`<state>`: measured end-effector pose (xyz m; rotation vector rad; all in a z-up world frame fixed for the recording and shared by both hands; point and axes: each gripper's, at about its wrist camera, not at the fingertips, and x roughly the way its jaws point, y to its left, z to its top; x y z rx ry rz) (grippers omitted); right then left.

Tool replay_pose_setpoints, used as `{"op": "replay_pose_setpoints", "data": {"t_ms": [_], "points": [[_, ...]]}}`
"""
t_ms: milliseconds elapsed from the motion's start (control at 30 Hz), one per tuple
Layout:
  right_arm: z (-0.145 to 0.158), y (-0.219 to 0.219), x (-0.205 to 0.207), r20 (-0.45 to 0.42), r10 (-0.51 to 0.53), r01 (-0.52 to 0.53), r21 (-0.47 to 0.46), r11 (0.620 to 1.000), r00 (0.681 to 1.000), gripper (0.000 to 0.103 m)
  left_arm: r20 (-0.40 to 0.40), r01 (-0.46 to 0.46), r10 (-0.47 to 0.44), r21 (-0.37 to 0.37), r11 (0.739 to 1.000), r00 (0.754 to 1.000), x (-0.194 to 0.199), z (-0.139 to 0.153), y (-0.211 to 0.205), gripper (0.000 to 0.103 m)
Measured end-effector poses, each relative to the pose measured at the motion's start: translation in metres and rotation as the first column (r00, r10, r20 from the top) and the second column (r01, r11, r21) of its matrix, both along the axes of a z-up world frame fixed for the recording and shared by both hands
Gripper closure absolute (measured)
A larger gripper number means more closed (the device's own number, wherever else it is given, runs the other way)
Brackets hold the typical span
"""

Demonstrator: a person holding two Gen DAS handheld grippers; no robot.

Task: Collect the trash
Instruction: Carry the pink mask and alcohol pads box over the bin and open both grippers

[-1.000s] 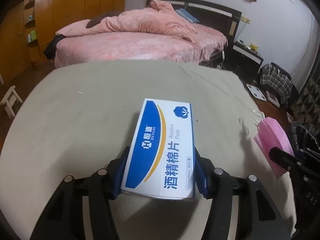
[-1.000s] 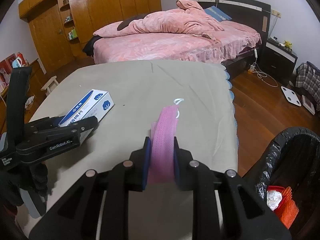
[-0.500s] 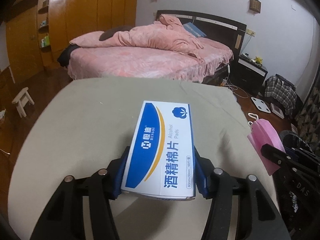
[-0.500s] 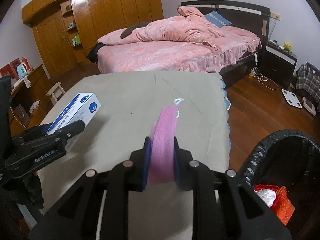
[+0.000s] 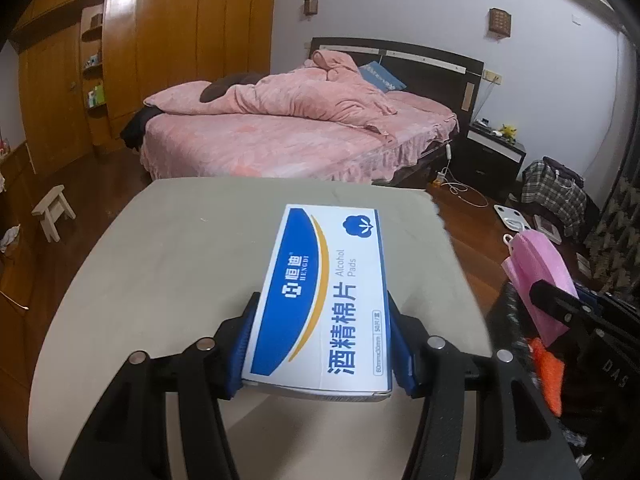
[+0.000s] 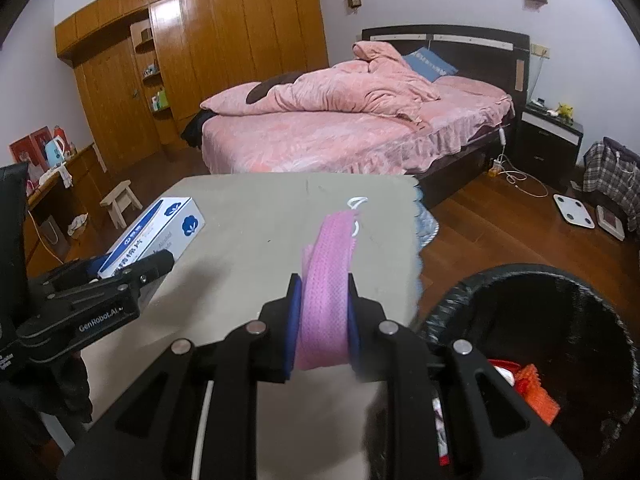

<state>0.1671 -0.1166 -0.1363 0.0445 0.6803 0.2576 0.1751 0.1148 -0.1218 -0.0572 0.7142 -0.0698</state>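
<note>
My left gripper [image 5: 322,344] is shut on a white and blue alcohol pads box [image 5: 328,300] and holds it above the beige table [image 5: 180,264]. The box also shows in the right wrist view [image 6: 156,236]. My right gripper [image 6: 322,320] is shut on a folded pink face mask [image 6: 328,276], held above the table's right edge. The mask also shows in the left wrist view [image 5: 540,280]. A black bin [image 6: 540,344] lined with a black bag stands on the floor at the right, with orange and white trash inside.
A bed [image 6: 360,128] with pink bedding stands beyond the table. A small wooden stool [image 6: 120,202] is on the floor at the left. A white scale [image 6: 574,210], a checked bag [image 6: 612,176] and a cable lie on the wooden floor at the right.
Both grippers have risen and drawn back from the table with their loads. The bin now looms larger at the right in the right wrist view.
</note>
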Motion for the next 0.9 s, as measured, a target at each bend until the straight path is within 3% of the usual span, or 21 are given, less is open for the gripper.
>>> {"op": "replay_pose_setpoints", "data": {"t_ms": [500, 900], "points": [[0.034, -0.057, -0.068, 0.072, -0.078, 0.078, -0.003, 0.997, 0.994, 0.083, 0.043, 0.082, -0.082, -0.014, 0.997, 0.996, -0.053, 0.033, -0.060, 0.047], [0.045, -0.108, -0.106, 0.116, -0.171, 0.171, 0.010, 0.985, 0.978, 0.083, 0.088, 0.190, -0.190, 0.001, 0.982, 0.978, -0.080, 0.056, -0.119, 0.047]]}}
